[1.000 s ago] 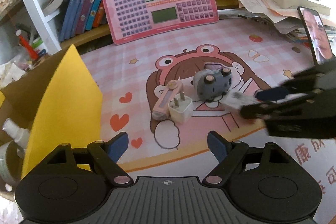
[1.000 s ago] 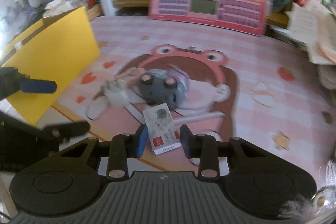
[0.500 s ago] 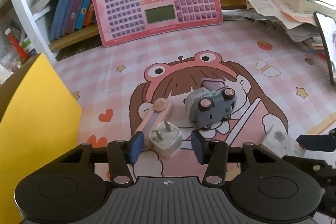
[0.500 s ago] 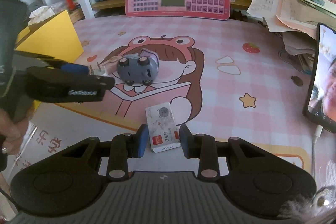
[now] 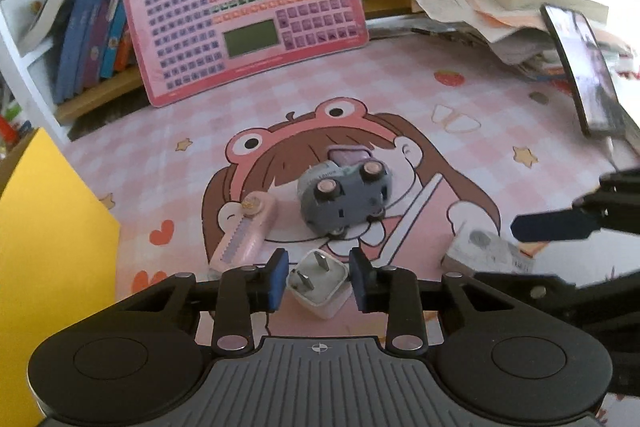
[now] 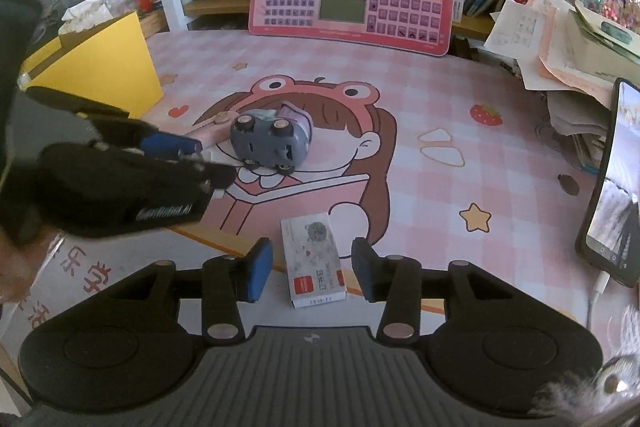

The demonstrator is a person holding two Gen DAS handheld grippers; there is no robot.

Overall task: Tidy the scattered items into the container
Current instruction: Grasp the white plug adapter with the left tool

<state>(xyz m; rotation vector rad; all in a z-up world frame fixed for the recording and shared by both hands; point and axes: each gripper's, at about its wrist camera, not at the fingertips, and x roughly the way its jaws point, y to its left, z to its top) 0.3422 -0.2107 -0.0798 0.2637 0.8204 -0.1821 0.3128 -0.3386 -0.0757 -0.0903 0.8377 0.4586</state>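
left gripper point(image 5: 319, 281) jaws closing around white plug point(image 5: 318, 283); right gripper point(image 6: 312, 269) jaws opening, spread beside small card box point(image 6: 313, 261) near table's front edge

yellow box point(image 5: 48, 247) cut off at left edge, phone point(image 6: 616, 187) cropped at right

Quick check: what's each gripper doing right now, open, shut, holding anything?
Left gripper: jaws closing around the white square plug adapter; pads look just short of it.
Right gripper: jaws opening, clear of the small white card box between them.
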